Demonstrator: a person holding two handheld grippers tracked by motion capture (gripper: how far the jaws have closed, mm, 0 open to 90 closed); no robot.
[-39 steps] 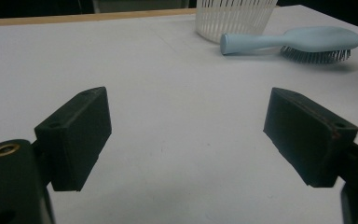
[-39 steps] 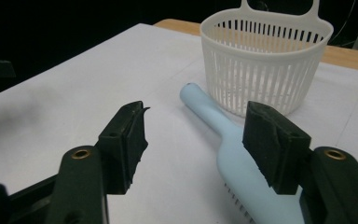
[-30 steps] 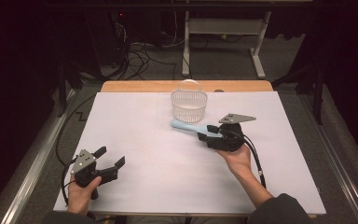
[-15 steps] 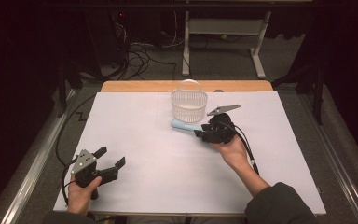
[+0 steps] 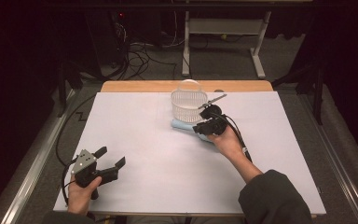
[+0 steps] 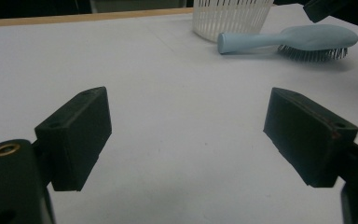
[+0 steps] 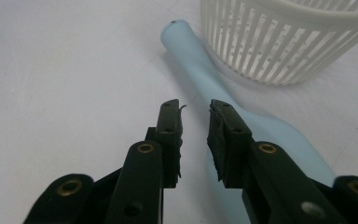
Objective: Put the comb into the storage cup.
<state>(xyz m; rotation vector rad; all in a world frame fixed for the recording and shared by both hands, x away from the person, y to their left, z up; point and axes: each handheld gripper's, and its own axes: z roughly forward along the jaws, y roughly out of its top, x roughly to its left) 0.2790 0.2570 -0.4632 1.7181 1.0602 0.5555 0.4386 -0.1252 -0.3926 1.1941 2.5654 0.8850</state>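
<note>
My right claw (image 7: 193, 114) hangs over the neck of the pale blue hairbrush (image 7: 205, 79), its jaws having just been narrowing; they now stand a slim gap apart and I see nothing pinched between them — the brush lies under and beside the right-hand jaw, so I call it released. The brush lies flat on the white table (image 5: 135, 135), bristles down, its handle tip just beside the white slatted basket (image 5: 189, 105). To take it well, I judge I should spread the jaws again, shift over until the handle sits squarely between the pads, drop low enough to catch its sides, then squeeze — closing from here would likely only clip one edge and skid the brush against the basket. My left claw (image 5: 111, 157) waits spread wide and empty near the front left corner of the table, well apart from the brush.
</note>
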